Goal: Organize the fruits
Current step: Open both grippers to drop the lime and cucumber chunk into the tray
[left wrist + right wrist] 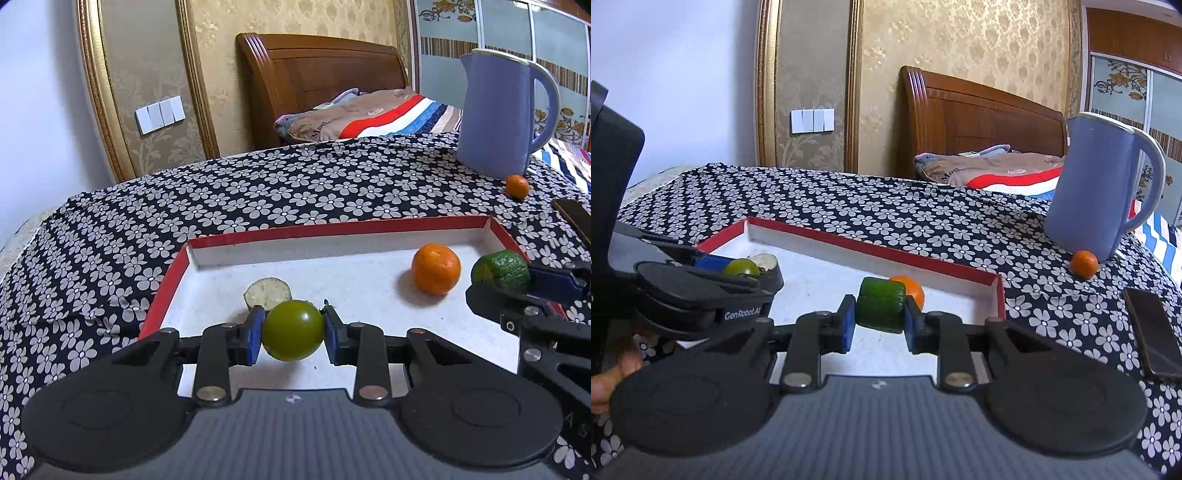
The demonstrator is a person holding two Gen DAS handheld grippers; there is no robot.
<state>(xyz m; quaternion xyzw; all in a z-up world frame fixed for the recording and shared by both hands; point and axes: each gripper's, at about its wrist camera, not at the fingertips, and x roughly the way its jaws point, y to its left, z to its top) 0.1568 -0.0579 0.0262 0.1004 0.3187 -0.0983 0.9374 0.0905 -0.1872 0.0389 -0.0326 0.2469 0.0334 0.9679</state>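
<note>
A shallow white tray with a red rim point(332, 227) point(871, 254) lies on the flowered cloth. My left gripper point(293, 330) point(746, 269) is shut on a round green fruit point(293, 330) point(740, 267), held just above the tray's near left part. My right gripper point(881, 314) point(517, 277) is shut on a dark green, rough-skinned chunk of fruit point(881, 310) point(500, 271) over the tray's right side. An orange point(436, 268) point(914, 290) rests in the tray behind that chunk. A pale cut piece point(267, 291) point(764, 261) lies in the tray beyond the green fruit.
A blue jug point(498, 114) point(1097, 192) stands on the cloth at the back right, with a small orange point(517, 186) point(1084, 264) at its foot. A dark phone point(1154, 334) lies right of the tray. A hand point(613, 373) shows at the left edge.
</note>
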